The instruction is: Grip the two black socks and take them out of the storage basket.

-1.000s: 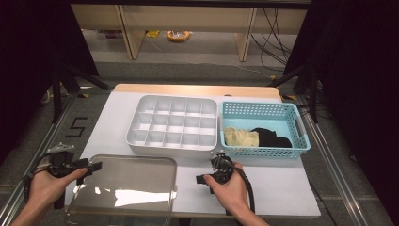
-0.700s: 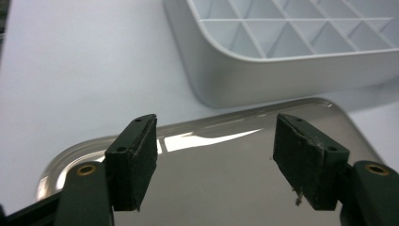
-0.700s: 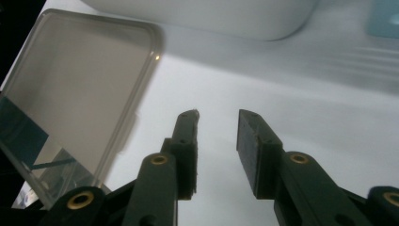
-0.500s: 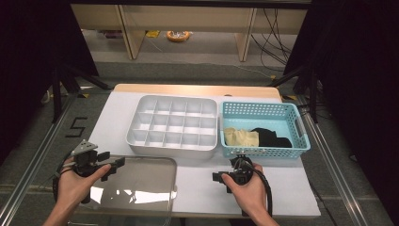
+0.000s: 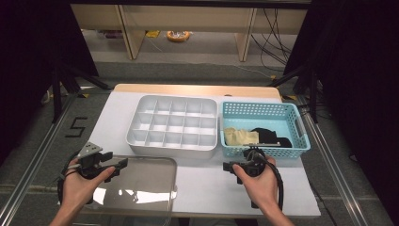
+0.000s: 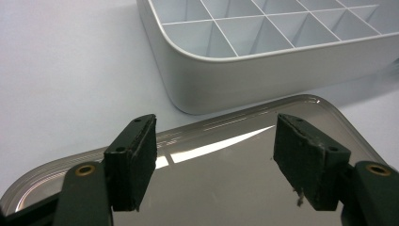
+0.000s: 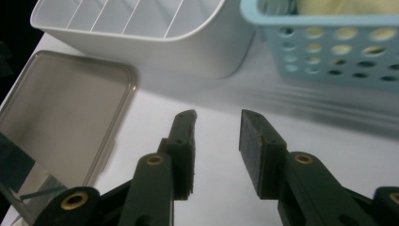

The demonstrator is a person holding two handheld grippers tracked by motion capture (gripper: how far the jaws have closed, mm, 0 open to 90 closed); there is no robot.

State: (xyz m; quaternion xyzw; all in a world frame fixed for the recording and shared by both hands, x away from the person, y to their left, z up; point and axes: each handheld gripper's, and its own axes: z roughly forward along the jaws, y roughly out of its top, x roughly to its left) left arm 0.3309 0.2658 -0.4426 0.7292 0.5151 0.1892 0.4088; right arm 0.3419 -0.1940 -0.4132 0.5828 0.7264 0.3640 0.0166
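This looks like a lab or test room set up for recording, not a home. The counter [image 5: 117,113] is covered by a plain white sheet and framed along its sides by metal rails [image 5: 329,160]. A black number five [image 5: 76,127] is taped beside it, like a station mark. Black curtains [image 5: 28,70] hang on both sides, and tripod legs [image 5: 70,80] stand against them at the left. Loose cables [image 5: 277,28] run over the grey floor behind, under the pale legs of other furniture [image 5: 123,28]. A cable trails from each hand-held gripper, left [image 5: 123,164] and right [image 5: 228,166].
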